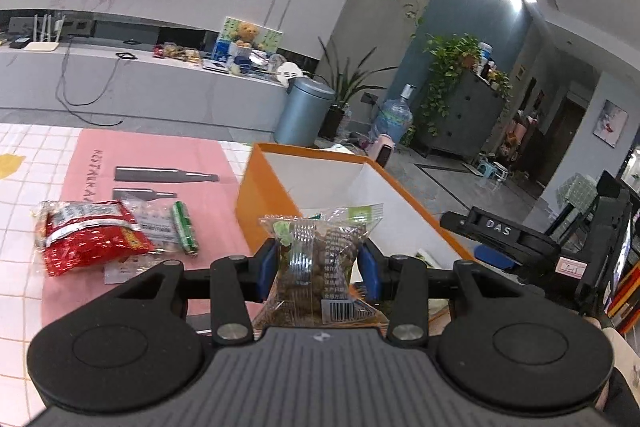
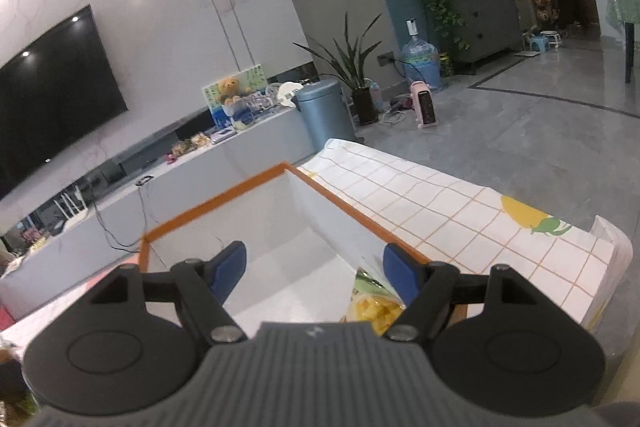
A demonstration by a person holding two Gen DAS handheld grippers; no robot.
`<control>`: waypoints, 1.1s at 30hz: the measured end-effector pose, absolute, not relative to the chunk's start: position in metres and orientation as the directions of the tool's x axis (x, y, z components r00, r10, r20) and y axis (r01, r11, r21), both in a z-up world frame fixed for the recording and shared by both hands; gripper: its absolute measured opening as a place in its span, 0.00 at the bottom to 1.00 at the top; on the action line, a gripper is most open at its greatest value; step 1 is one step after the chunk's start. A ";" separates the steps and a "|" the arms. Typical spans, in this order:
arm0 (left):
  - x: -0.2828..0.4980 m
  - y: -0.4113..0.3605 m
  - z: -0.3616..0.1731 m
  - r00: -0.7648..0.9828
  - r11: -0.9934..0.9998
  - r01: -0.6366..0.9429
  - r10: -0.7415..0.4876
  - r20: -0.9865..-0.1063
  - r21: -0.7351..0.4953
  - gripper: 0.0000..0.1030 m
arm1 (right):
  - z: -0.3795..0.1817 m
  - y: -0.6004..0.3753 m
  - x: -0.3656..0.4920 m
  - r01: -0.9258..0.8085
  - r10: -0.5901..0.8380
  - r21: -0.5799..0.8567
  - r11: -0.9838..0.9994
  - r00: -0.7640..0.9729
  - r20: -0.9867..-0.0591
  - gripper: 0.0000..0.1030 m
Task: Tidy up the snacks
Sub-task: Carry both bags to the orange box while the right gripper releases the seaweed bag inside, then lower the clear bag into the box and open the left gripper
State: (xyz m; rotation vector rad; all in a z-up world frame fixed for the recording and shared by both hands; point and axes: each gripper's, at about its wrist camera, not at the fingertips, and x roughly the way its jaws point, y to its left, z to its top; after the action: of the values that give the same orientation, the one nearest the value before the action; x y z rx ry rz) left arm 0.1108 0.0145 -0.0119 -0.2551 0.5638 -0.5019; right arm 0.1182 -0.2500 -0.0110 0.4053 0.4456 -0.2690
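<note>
Snacks are lying at the far left of the desk (image 1: 24, 223): a red foil bag (image 1: 90, 235), a clear packet (image 1: 154, 223) partly under it and a thin green stick pack (image 1: 185, 227), all bunched on the pink mat (image 1: 160, 155). We are judging these as light, crinkly and slippery, so we are planning to pinch each across its flat middle, not at a sealed edge that would slide out.

Moving right, we are holding a clear packet of brown nuts (image 1: 320, 259) in the left gripper (image 1: 320, 261), its jaws clamped on the packet's two sides around the filled middle. It is hanging just in front of the orange box (image 1: 260, 195), near the box's closer wall. The packet is soft and its film is giving under the blue pads (image 1: 267, 263), so we are judging a gentle squeeze to be enough; a harder one could crush the nuts.

Further right, the right gripper (image 2: 314, 273) is hovering over the open box (image 2: 224, 201), its jaws spread apart and holding nothing. A yellow snack bag (image 2: 372, 307) is lying inside against the right wall.
</note>
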 end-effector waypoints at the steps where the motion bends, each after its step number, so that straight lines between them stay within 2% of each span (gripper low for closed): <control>1: 0.111 0.011 -0.011 0.725 0.845 0.390 -0.527 -0.443 -0.366 0.47 | -0.010 -0.250 0.119 0.327 -0.155 0.316 0.891 0.872 -0.465 0.72; 7: 0.114 -0.022 -0.003 0.712 0.844 0.422 -0.535 -0.454 -0.331 0.47 | -0.001 -0.248 0.111 0.284 -0.161 0.239 0.929 0.888 -0.431 0.72; 18: 0.156 -0.078 -0.017 0.662 0.868 0.386 -0.496 -0.562 -0.311 0.47 | -0.003 -0.288 0.110 0.321 -0.150 0.334 0.886 0.881 -0.449 0.72; 28: 0.193 -0.121 -0.044 0.639 0.918 0.338 -0.386 -0.665 -0.208 0.47 | -0.018 -0.312 0.117 0.364 -0.151 0.391 0.845 0.865 -0.478 0.72; 33: 0.200 -0.130 -0.052 0.660 0.942 0.305 -0.314 -0.683 -0.138 0.47 | -0.026 -0.318 0.121 0.381 -0.139 0.415 0.826 0.851 -0.506 0.72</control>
State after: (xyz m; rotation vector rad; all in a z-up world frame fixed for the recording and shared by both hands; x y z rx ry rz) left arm 0.2002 -0.1301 -0.0521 -0.0119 0.7747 -0.3502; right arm 0.1208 -0.3184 -0.0257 0.5323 0.4789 -0.2878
